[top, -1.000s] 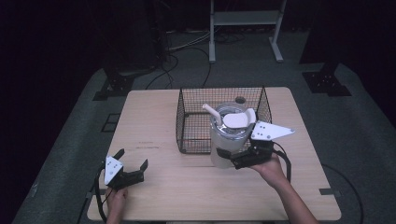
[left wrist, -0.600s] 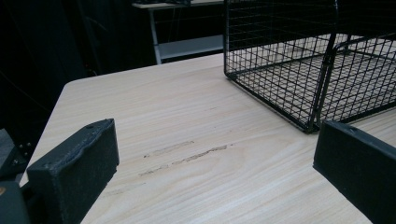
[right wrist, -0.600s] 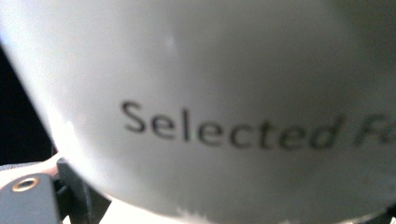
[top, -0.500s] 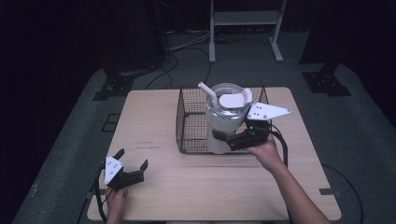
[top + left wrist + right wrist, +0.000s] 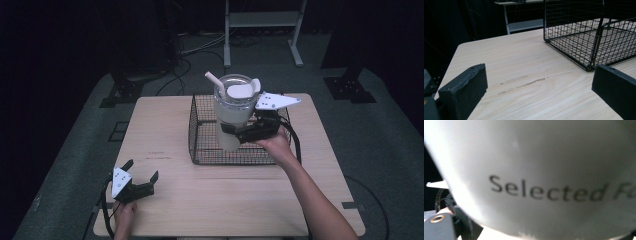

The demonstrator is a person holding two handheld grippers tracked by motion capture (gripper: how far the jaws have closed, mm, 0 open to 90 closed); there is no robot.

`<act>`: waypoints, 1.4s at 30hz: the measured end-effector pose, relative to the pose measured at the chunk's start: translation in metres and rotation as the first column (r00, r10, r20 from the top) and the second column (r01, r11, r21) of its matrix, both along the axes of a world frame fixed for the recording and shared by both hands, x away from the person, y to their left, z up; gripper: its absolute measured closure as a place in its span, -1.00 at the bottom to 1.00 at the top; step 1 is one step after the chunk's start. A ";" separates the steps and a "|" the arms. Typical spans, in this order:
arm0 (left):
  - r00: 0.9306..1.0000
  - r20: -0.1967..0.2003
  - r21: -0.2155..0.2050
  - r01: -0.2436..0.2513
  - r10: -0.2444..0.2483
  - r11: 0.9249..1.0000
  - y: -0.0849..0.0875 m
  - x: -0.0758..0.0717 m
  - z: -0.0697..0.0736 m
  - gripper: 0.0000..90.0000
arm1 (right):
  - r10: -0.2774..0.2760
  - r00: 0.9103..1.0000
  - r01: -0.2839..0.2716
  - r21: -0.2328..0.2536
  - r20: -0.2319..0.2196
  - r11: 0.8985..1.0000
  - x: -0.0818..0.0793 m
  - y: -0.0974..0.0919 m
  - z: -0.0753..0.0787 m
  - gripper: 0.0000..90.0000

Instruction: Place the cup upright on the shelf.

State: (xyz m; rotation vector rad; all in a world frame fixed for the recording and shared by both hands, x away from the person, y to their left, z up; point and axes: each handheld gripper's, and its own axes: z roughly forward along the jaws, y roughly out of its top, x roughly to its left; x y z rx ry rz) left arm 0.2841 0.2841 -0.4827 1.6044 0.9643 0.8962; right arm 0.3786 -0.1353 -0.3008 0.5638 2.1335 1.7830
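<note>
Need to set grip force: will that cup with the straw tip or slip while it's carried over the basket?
The cup is tall and gripped low by the right gripper, so it probably tips easily. Its wall looks smooth and curved, likely slippery. The straw rises above the rim and may catch on the wire basket.

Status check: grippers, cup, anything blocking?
Right gripper shut on cup, held above basket. Left gripper open, low over table. Nothing in the way.

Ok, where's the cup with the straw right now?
In the high view the cup is held by the right gripper over the wire basket, right of centre on the table.
</note>
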 end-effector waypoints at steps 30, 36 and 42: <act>1.000 0.000 0.007 0.009 -0.009 1.000 0.000 -0.001 0.000 -1.00 | -0.051 0.996 0.045 -0.079 -0.072 0.996 0.085 0.032 -0.033 -0.82; 1.000 -0.001 0.003 0.009 -0.009 1.000 0.001 -0.001 0.000 -1.00 | -0.058 0.995 0.050 -0.094 -0.086 0.994 0.096 0.035 -0.044 -0.82; 1.000 -0.003 0.003 0.010 -0.010 1.000 0.001 -0.001 0.000 -1.00 | -0.052 0.993 0.040 -0.120 -0.102 0.992 0.109 0.038 -0.058 -0.82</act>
